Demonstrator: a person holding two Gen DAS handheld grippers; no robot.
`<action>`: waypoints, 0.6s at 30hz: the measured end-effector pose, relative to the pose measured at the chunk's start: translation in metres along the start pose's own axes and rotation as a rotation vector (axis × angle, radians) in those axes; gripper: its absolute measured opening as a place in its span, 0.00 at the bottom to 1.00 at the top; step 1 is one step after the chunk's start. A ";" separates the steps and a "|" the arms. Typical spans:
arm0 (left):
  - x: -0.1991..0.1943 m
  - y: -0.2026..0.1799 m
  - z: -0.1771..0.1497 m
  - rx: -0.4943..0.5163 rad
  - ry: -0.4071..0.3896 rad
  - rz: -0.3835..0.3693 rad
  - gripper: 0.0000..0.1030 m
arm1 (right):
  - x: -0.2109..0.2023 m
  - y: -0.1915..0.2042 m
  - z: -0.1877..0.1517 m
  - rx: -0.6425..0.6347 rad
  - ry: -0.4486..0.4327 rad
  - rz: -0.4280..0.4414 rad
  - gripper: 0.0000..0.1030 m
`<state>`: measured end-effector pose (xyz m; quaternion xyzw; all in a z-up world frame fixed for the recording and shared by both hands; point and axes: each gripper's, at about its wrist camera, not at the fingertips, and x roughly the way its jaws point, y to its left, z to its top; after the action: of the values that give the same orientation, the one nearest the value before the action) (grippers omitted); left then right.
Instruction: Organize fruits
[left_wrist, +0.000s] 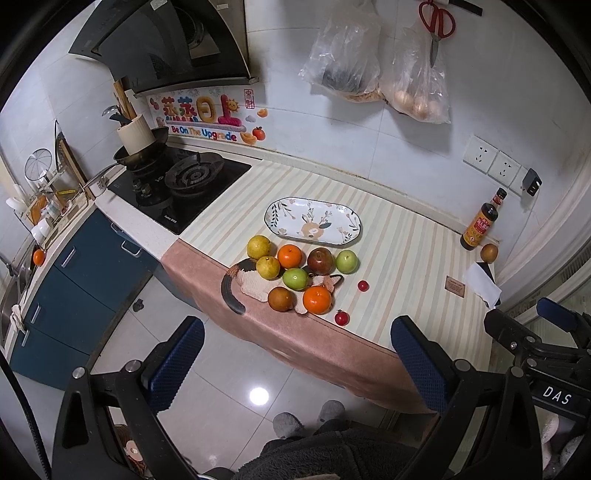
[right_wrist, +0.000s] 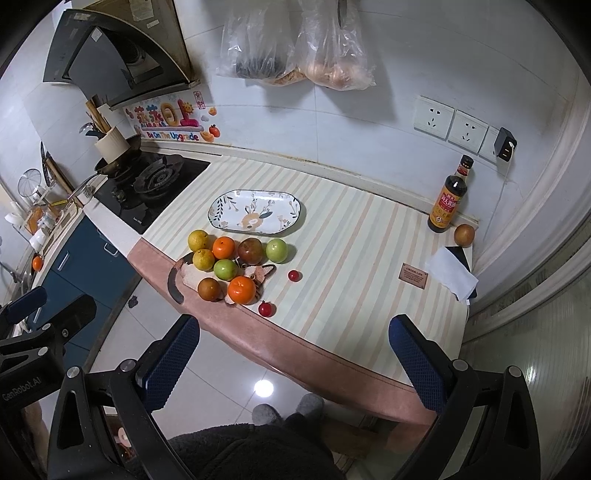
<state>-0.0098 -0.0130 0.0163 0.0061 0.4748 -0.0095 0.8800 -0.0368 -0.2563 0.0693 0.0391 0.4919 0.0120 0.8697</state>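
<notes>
Holding both grippers back from the surface (left_wrist: 406, 236), above the floor, we keep the left gripper (left_wrist: 295, 365) with its fingers wide and gripping nothing, and the right gripper (right_wrist: 293, 360) likewise. The fruits (left_wrist: 295, 273) sit clustered on a cat-shaped mat (left_wrist: 255, 286) near the surface's front edge, just in front of the oval plate (left_wrist: 313, 220). Two small red fruits (left_wrist: 341, 317) lie just right of the cluster.

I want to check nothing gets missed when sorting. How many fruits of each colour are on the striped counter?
Yellow: 2
Orange: 2
Green: 2
Dark red: 1
Brown: 2
Small red: 2
Total: 11
</notes>
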 end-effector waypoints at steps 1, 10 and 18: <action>-0.004 -0.003 0.001 0.002 0.000 0.000 1.00 | -0.001 0.002 -0.001 0.000 -0.001 0.000 1.00; -0.002 -0.001 0.000 -0.002 -0.001 0.000 1.00 | -0.004 0.011 0.001 0.001 -0.001 0.000 1.00; -0.018 0.003 0.011 -0.004 0.003 0.002 1.00 | -0.002 0.013 0.004 0.002 -0.002 0.001 1.00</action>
<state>-0.0105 -0.0103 0.0375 0.0049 0.4761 -0.0079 0.8793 -0.0346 -0.2437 0.0740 0.0400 0.4912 0.0121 0.8701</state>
